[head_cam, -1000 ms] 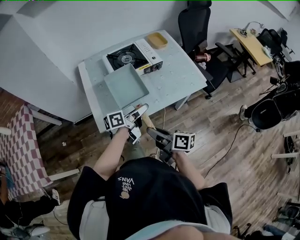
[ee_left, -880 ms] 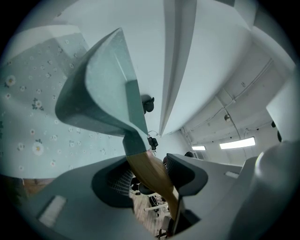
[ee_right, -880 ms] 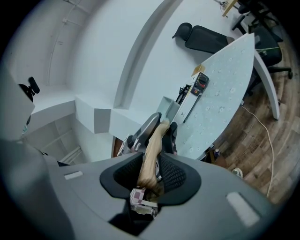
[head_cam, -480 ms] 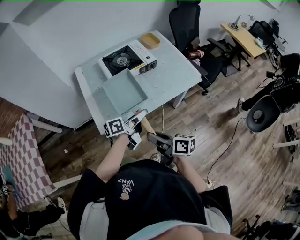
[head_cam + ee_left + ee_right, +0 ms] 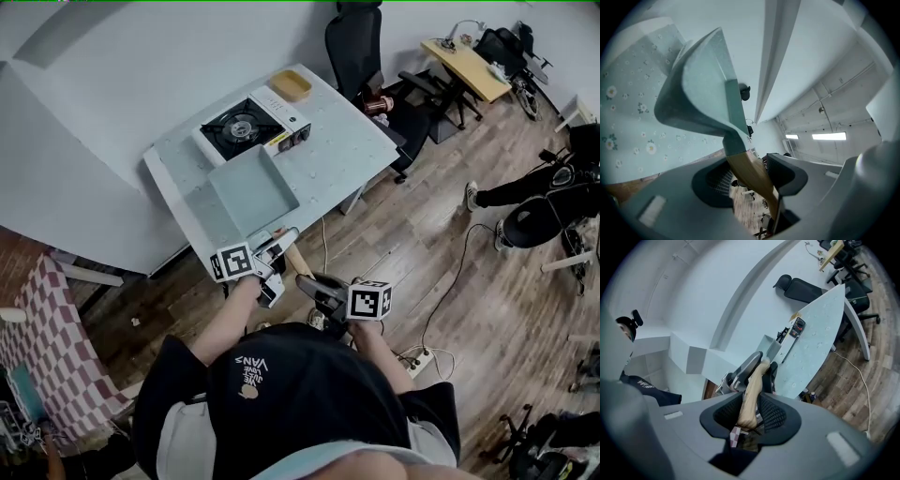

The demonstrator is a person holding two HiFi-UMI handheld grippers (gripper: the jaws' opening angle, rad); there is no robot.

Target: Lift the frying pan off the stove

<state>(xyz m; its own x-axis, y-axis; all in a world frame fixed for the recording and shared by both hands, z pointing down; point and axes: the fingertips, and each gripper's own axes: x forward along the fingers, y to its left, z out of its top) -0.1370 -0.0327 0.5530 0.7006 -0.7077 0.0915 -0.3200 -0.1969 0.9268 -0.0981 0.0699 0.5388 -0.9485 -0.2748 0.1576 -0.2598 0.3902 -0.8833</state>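
A square pale-green frying pan (image 5: 242, 192) hangs over the near half of the white table (image 5: 347, 150), away from the portable gas stove (image 5: 246, 127) behind it. Its wooden handle (image 5: 296, 261) points toward me. My left gripper (image 5: 275, 246) is shut on the handle close to the pan, where the left gripper view shows the pan (image 5: 701, 93) tilted up above the handle (image 5: 750, 173). My right gripper (image 5: 314, 286) is shut on the handle's end (image 5: 752, 394). The stove's burner is bare.
A yellow dish (image 5: 291, 85) sits at the table's far corner. A black office chair (image 5: 354, 42) and a wooden desk (image 5: 469, 67) stand beyond the table. A checkered cloth (image 5: 42, 328) is at the left, and a power strip with cable (image 5: 422, 356) lies on the wood floor.
The head view has swung, so the table sits a little more to the left. Both grippers keep their hold on the handle, and the pan stays about where it was over the table.
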